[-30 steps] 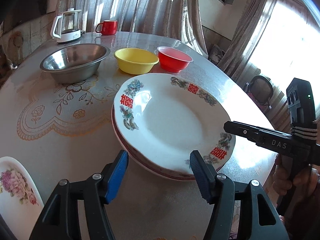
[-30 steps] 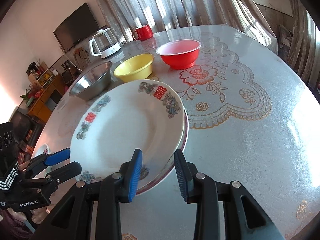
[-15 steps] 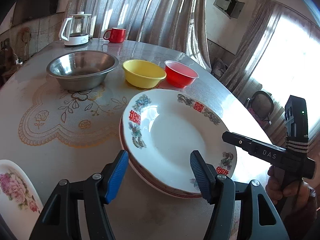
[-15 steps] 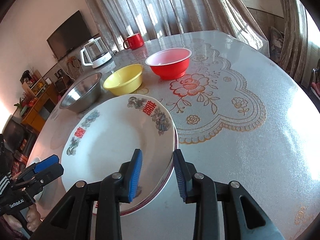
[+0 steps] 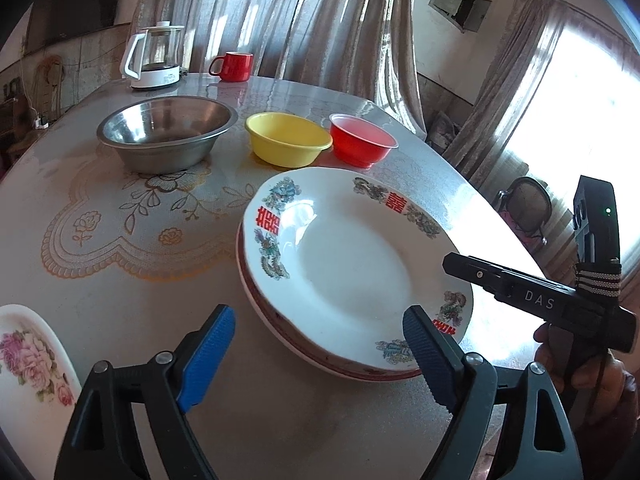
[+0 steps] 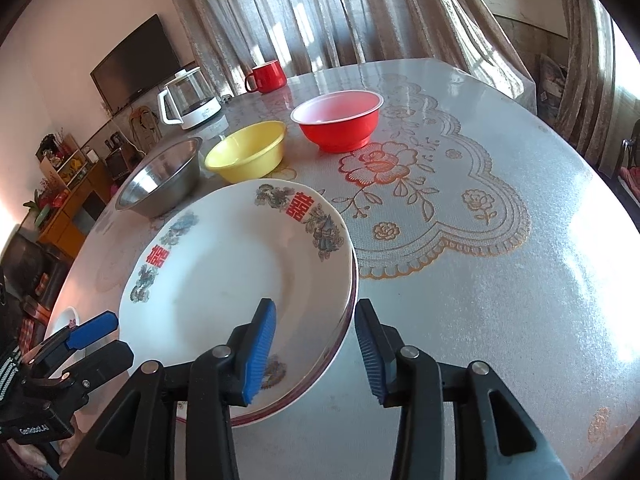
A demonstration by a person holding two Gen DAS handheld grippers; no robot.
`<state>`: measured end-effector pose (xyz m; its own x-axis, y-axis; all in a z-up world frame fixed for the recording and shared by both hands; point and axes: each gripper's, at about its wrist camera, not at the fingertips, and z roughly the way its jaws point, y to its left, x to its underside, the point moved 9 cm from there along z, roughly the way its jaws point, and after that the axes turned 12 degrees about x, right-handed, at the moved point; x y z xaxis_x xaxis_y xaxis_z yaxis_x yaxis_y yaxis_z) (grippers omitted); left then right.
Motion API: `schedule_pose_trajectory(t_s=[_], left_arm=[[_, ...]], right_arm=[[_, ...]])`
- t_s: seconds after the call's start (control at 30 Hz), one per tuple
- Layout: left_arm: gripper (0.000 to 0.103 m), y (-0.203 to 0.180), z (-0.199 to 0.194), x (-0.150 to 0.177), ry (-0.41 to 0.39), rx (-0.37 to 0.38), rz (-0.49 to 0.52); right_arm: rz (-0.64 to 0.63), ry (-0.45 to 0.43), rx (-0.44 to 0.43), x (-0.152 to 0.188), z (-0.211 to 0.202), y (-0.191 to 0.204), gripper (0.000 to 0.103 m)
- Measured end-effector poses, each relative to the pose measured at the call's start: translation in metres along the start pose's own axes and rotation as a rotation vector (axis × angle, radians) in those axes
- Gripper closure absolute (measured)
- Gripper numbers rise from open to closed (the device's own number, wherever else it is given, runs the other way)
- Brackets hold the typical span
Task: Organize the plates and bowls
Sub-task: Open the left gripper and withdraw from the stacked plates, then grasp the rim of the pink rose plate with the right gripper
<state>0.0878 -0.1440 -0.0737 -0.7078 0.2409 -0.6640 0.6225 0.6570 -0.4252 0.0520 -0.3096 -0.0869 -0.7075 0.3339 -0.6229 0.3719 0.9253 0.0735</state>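
Two stacked white plates with red characters and a dragon pattern lie on the table, the top one sitting slightly off-centre. My left gripper hovers at the stack's near rim, its jaws opening wide and pressing on nothing. My right gripper straddles the stack's right rim, one pad over the plate and one outside it. Its jaws are opening too, without touching the rim. Behind the stack stand a steel bowl, a yellow bowl and a red bowl.
A white plate with pink flowers lies at the table's near left edge. A glass kettle and a red mug stand at the far side. The lace-patterned tablecloth stretches to the right of the stack. Curtains hang behind the table.
The left jaws have spread much wider. The right jaws have also parted somewhat around the plate rim. The plates and bowls have not moved.
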Motion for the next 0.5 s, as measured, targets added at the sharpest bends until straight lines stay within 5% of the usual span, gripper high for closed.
schedule_pose_trajectory(t_s=[0.23, 0.5], left_arm=[[0.004, 0.021, -0.021, 0.000, -0.025, -0.128, -0.035], [0.000, 0.029, -0.041, 0.002, -0.046, -0.153, -0.056]], right_arm=[[0.021, -0.027, 0.013, -0.005, -0.006, -0.003, 0.057], [0.017, -0.051, -0.017, -0.007, -0.016, 0.009, 0.056]])
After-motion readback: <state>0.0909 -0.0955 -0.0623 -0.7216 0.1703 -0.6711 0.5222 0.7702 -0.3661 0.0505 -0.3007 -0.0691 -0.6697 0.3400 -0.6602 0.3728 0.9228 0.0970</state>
